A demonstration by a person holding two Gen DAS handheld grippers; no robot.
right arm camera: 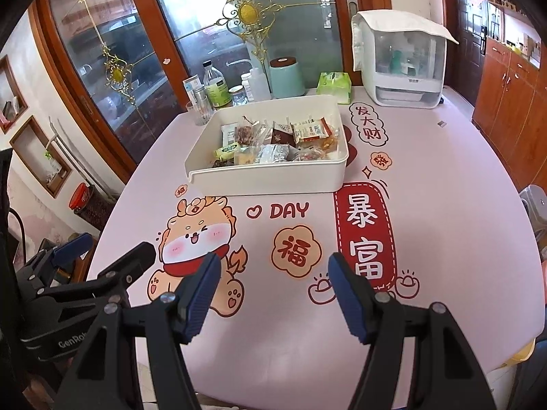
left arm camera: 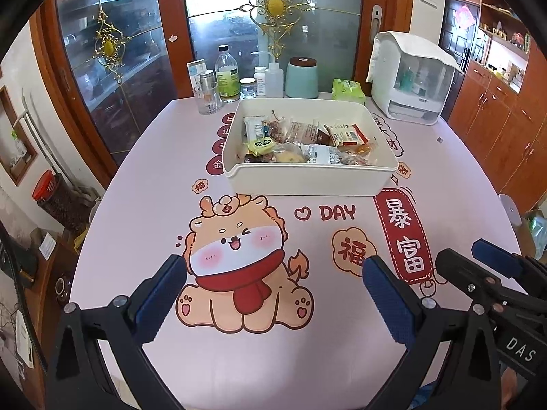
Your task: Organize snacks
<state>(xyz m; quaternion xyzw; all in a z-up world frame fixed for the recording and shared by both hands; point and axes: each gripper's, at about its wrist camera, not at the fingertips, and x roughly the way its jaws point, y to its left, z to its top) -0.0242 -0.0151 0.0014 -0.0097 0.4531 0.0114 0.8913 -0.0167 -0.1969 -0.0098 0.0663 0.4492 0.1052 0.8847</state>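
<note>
The snacks point(left arm camera: 301, 143) sat heaped in the white bin point(left arm camera: 307, 179) at the middle of the pink table point(left arm camera: 239, 358), wrappers jumbled, nothing loose outside it that I could see. Well back at the near edge, the left gripper point(left arm camera: 273, 294) and right gripper point(right arm camera: 273, 290) hovered side by side, both spread wide and holding nothing. It looked like the gathering was done or a fresh pick was due; any next move called for a long reach forward into the bin.
</note>
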